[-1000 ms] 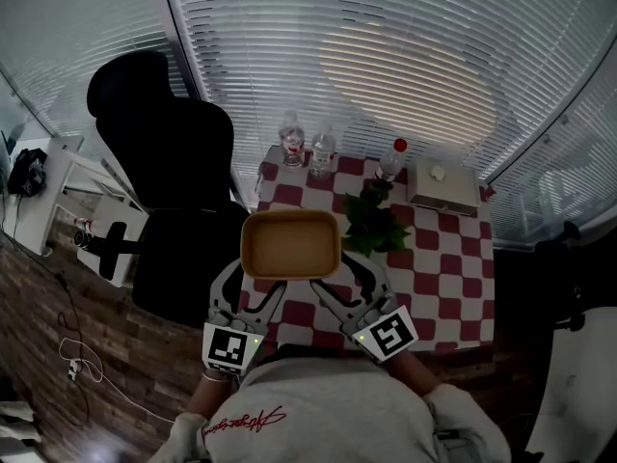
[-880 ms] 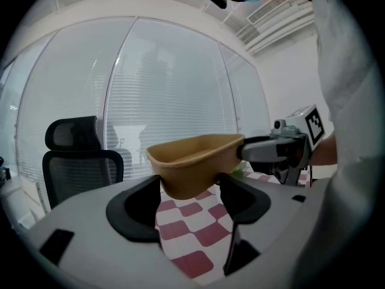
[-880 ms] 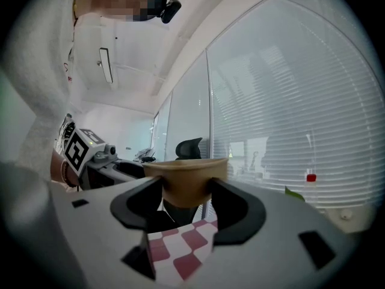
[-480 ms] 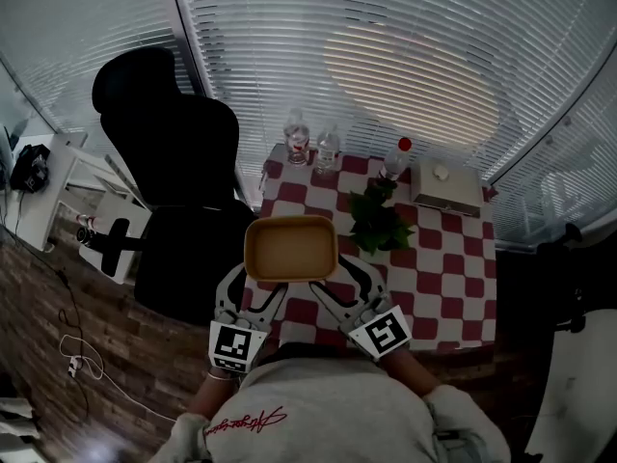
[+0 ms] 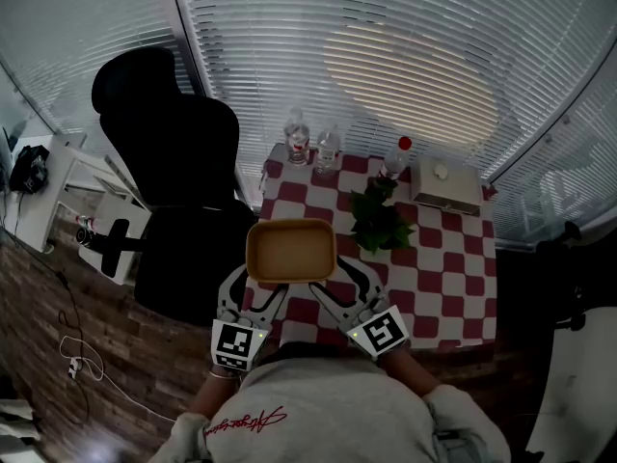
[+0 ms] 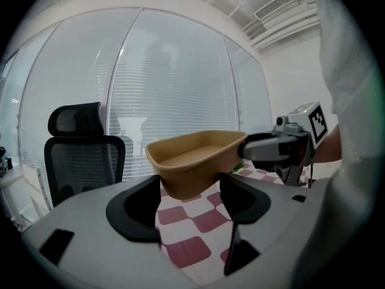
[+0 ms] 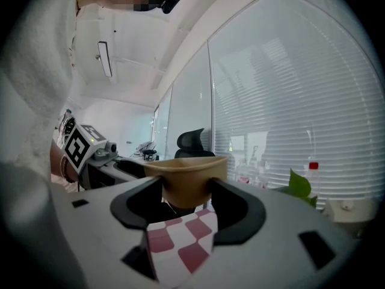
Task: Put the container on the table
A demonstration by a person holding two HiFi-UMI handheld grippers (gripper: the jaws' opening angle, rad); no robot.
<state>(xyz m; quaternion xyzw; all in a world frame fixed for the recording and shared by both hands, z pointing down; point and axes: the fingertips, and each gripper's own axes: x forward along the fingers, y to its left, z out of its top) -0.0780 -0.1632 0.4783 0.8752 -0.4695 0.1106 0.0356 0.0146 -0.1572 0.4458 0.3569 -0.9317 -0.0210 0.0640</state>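
A tan, empty rectangular container [image 5: 291,250] hangs above the near left part of the red-and-white checked table [image 5: 443,258]. My left gripper [image 5: 258,284] is shut on its near left corner and my right gripper [image 5: 339,284] on its near right corner. In the left gripper view the container [image 6: 195,155] sits between the black jaws of the left gripper [image 6: 189,191], with the right gripper [image 6: 271,149] clamped on its far end. In the right gripper view the container [image 7: 186,176] fills the gap of the right gripper [image 7: 185,200]. Its underside is hidden.
A leafy plant [image 5: 378,222] stands just right of the container. Two clear bottles [image 5: 297,141] and a red-capped bottle [image 5: 393,162] line the table's far edge beside a white box [image 5: 446,186]. A black office chair [image 5: 169,152] stands to the left, window blinds behind.
Both grippers have sunk a little with the container, which now looks slightly smaller and lower over the table. The grip is unchanged.
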